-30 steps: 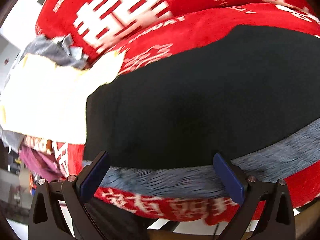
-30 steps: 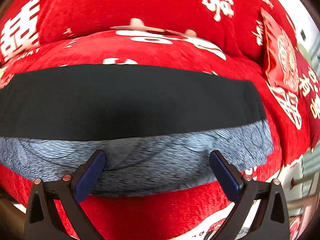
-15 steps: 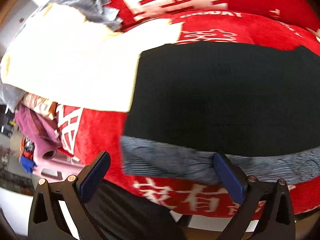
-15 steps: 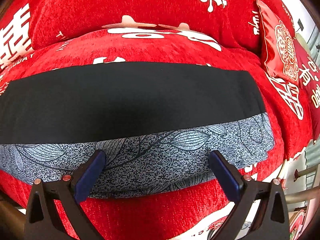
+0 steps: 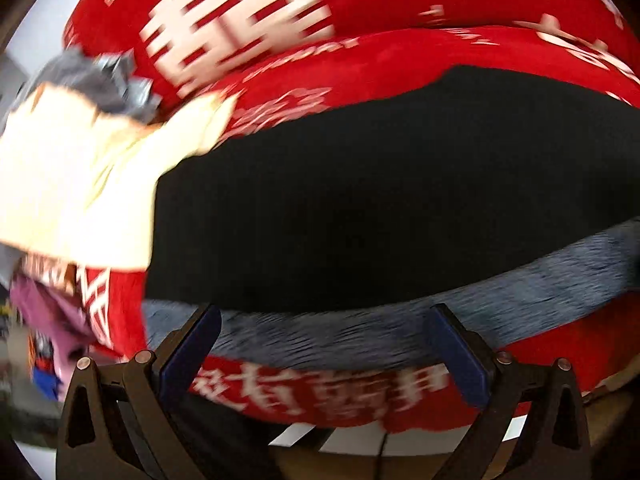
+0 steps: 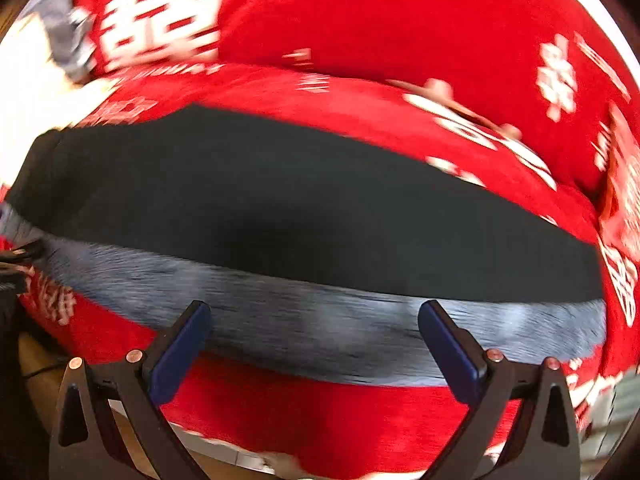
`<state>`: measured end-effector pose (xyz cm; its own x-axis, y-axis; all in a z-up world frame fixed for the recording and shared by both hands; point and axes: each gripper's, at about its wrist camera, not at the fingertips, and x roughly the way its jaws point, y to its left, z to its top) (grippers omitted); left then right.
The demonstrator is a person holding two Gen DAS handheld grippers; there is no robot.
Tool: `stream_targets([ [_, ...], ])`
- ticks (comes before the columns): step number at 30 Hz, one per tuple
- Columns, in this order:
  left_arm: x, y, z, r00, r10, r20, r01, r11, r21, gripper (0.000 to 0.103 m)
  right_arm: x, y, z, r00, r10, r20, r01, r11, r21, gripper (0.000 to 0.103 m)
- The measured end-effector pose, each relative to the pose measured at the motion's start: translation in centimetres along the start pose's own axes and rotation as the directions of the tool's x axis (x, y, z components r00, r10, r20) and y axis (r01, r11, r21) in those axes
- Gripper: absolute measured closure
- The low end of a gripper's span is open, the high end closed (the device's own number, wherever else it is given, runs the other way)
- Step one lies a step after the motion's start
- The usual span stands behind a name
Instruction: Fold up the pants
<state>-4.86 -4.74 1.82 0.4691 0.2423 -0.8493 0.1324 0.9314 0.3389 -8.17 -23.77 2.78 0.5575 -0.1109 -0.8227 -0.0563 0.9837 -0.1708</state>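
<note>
I see the pants (image 5: 380,208), black with a grey patterned band along the near edge, lying flat across the red sofa cover (image 6: 360,32). My left gripper (image 5: 326,350) and right gripper (image 6: 316,340) hover at that band, jaws spread wide, gripping nothing. A cream cloth (image 5: 72,184) lies just left.

Both views blur now, sharp half a second ago. Left tool (image 5: 322,350) swings back right: pants (image 5: 380,208) left end slides from mid-frame toward left, cream cloth (image 5: 76,184) pushed back to frame edge. Right tool (image 6: 314,346) swings left: pants (image 6: 304,208) left end enters view, grey patterned band (image 6: 320,332) tilts down to right, cream cloth (image 6: 28,76) and grey garment (image 6: 66,36) appear top left.
</note>
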Motion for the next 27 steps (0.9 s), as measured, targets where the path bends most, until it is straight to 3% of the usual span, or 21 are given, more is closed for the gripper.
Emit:
stream_targets([
  [4,0.6,-2.9,0.7,0.999,0.040,0.010,-0.040,0.996,0.079,0.000,1.2,1.4,0.5,1.000,-0.011,-0.027,0.010,1.000,-0.026,0.000],
  [10,1.3,-1.3,0.6,1.000,-0.003,-0.007,0.003,0.999,0.041,0.000,1.9,-1.9,-0.5,0.998,0.009,-0.060,-0.006,0.999,0.048,0.000],
  [17,1.0,-2.2,0.8,1.000,-0.006,-0.011,0.006,0.999,0.042,0.000,2.0,-5.1,-1.3,0.997,-0.003,-0.073,0.010,0.995,0.102,0.000],
  [23,0.9,-1.5,0.6,0.999,-0.033,-0.028,0.033,0.999,0.023,0.000,1.7,-6.2,-1.0,0.995,-0.003,-0.100,0.015,0.993,0.120,0.000],
  [27,-0.4,-0.4,1.4,0.998,-0.050,0.023,0.051,0.999,-0.007,0.000,-0.8,-6.6,0.2,0.999,0.046,-0.008,-0.044,0.988,0.147,0.000],
])
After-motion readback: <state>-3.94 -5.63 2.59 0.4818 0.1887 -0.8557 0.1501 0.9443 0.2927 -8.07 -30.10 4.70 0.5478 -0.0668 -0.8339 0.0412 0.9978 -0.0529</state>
